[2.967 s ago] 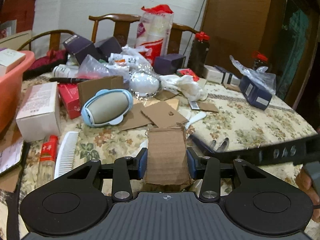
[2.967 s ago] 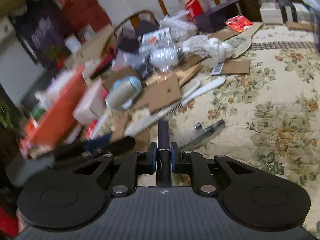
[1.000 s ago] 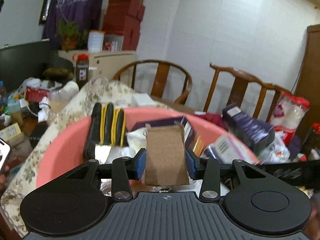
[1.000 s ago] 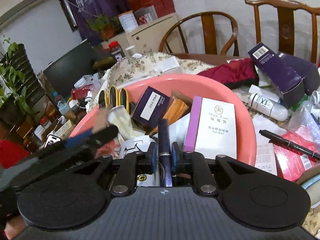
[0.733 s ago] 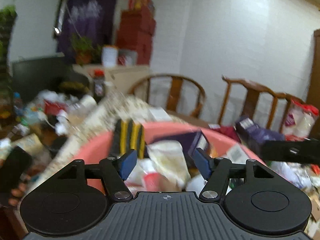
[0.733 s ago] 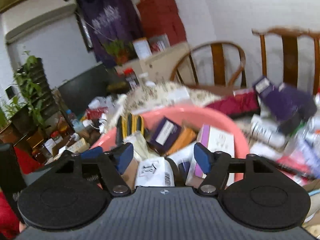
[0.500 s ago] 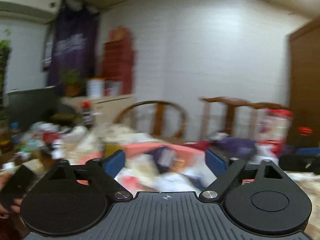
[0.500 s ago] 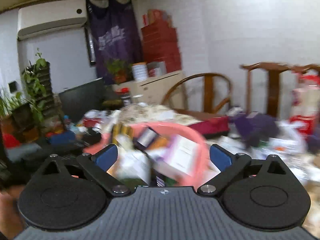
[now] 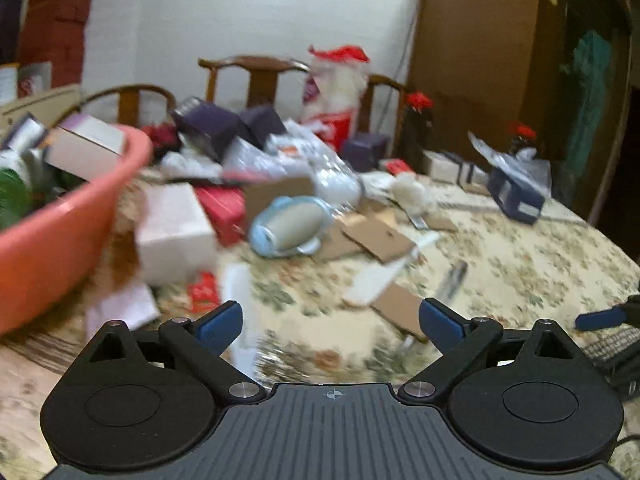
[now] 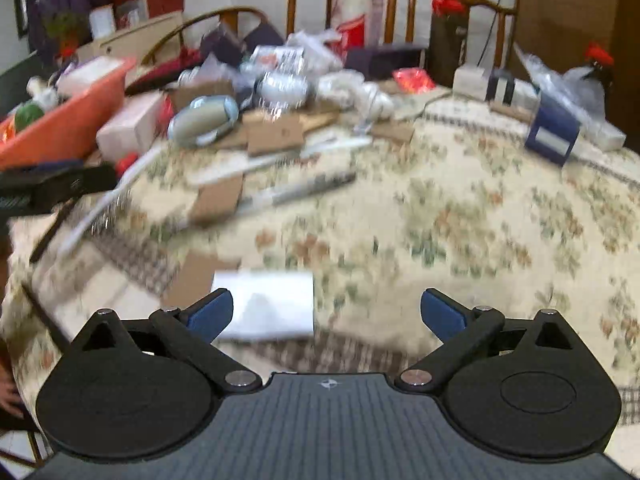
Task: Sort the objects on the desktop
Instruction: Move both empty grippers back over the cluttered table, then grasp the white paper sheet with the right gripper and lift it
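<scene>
Both views are motion-blurred. My left gripper (image 9: 330,324) is open and empty above the floral tablecloth, right of the pink basin (image 9: 60,232), which holds boxes. My right gripper (image 10: 326,314) is open and empty over the table's near edge, with a white paper (image 10: 268,304) just ahead of its left finger. Cardboard pieces (image 9: 378,236), a white comb (image 9: 242,320) and a blue-rimmed case (image 9: 286,226) lie on the table. The basin also shows in the right wrist view (image 10: 68,120) at far left, as do the case (image 10: 204,120) and a cardboard piece (image 10: 218,200).
A white box (image 9: 174,232), red packs (image 9: 224,208), purple boxes (image 9: 216,126), plastic bags and a navy box (image 9: 516,196) crowd the table's far side. Wooden chairs (image 9: 256,72) stand behind. The right gripper's tip (image 9: 600,318) shows at the left wrist view's right edge.
Both grippers opened over the basin, dropping the cardboard piece and the dark pen-like item, then swung right, back over the table.
</scene>
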Motion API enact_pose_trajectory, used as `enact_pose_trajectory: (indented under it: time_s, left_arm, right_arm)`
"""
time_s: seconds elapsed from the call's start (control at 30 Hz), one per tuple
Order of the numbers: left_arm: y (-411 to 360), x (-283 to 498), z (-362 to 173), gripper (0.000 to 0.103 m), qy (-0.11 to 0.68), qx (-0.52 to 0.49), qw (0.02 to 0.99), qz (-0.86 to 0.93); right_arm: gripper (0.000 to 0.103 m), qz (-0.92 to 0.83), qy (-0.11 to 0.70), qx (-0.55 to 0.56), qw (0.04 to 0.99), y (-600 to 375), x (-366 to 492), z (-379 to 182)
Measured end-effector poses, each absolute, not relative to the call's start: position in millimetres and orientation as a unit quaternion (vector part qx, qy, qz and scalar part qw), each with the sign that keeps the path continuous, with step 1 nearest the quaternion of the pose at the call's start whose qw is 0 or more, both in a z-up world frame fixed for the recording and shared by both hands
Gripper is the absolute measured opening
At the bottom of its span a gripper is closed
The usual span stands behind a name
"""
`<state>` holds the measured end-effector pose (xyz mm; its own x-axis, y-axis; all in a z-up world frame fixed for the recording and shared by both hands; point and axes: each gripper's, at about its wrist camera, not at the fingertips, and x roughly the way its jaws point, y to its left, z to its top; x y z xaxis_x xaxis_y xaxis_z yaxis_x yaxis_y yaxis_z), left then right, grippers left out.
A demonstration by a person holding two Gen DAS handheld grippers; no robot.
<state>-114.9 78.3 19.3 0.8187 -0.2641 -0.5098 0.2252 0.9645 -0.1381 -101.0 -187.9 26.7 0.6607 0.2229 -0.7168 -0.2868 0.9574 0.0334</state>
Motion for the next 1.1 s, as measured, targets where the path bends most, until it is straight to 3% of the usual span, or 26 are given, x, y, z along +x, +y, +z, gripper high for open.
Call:
enact_pose_trajectory:
  time_s: [0.17,0.33,0.43,0.5,0.73,0.77,0.83,0.9,0.93,1.03,1.07,1.1]
  left_arm:
    - [76,-120,13,0.1,0.278,-0.039,0.95,-0.134]
    - [82,-120,8,0.1,0.289,-0.047,0.947,-0.129]
    - [86,-122,6,0.1,0.293,-0.047,0.946,-0.128]
    - [88,-121,5,0.1,0.293,-0.047,0.947,-0.125]
    - [87,-119,4,0.1,0.297,-0.05,0.945,-0.126]
    - [87,-119,3,0.1,0.299,-0.05,0.945,-0.126]
    - [85,-119,2,0.1,0.303,-0.049,0.943,-0.127]
    - [82,-118,1,0.1,0.307,-0.047,0.941,-0.133]
    - [80,-118,1,0.1,0.308,-0.045,0.941,-0.135]
    - [69,-118,-1,0.1,0.314,-0.033,0.938,-0.144]
    - [65,-118,-1,0.1,0.316,-0.028,0.937,-0.148]
    - [60,-119,-2,0.1,0.317,-0.02,0.936,-0.152]
  right_arm:
    - [0.086,0.168,0.391,-0.069,0.902,-164,-105,14]
    - [0.082,0.162,0.362,-0.089,0.914,-148,-100,13]
    - [0.085,0.181,0.358,-0.073,0.913,-152,-99,14]
    - [0.093,0.198,0.359,-0.054,0.911,-155,-97,15]
    - [0.093,0.194,0.374,-0.054,0.905,-145,-81,10]
    - [0.089,0.194,0.377,-0.051,0.904,-146,-81,11]
    - [0.057,0.175,0.374,-0.052,0.909,-149,-83,15]
    - [0.044,0.168,0.384,-0.045,0.907,-156,-82,18]
    - [0.043,0.172,0.389,-0.038,0.904,-161,-82,19]
    - [0.048,0.188,0.387,-0.022,0.902,-170,-82,17]
    - [0.053,0.196,0.383,-0.022,0.903,-171,-83,16]
    - [0.068,0.206,0.379,-0.03,0.902,-170,-84,15]
